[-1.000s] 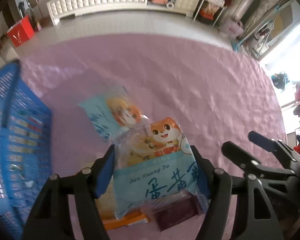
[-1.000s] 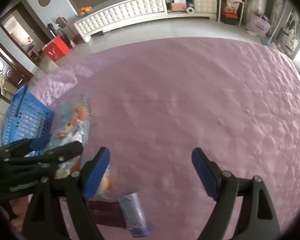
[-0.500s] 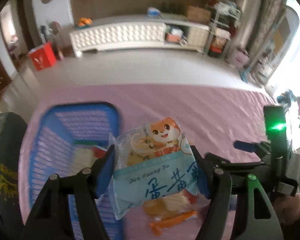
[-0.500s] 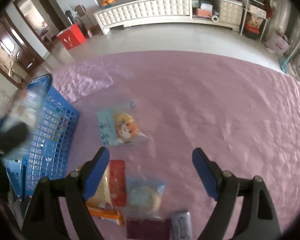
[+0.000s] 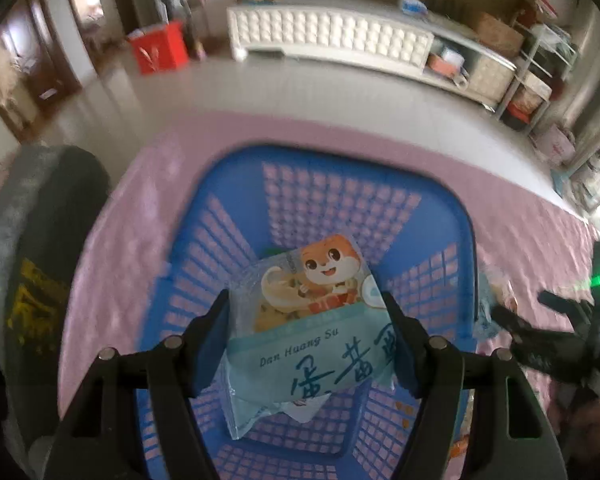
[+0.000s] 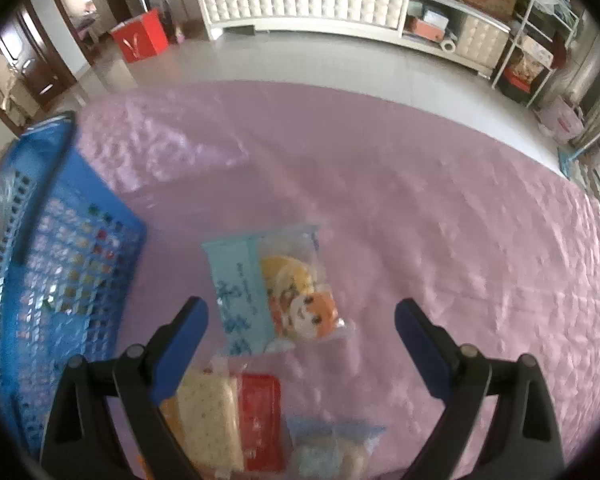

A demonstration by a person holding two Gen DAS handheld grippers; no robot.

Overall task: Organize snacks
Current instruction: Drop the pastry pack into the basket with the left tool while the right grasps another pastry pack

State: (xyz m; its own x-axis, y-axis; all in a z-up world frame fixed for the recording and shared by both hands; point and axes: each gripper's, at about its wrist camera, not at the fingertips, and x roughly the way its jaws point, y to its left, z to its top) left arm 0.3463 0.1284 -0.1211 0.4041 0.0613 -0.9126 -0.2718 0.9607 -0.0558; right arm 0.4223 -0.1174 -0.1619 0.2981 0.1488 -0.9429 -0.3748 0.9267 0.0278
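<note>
packet (image 5: 300, 332) in left tongs (image 5: 306, 340) hides blurred basket (image 5: 464, 248) floor.

One blue basket (image 5: 466, 240) — five snack packets (image 6: 276, 284) — two grippers (image 6: 300, 316).

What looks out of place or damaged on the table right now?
Nothing looks damaged or spilled. A light-blue cartoon-print snack packet lies askew on the pink tablecloth, apart from the small snack pile beside the blue plastic basket; these are simply not yet sorted.
</note>
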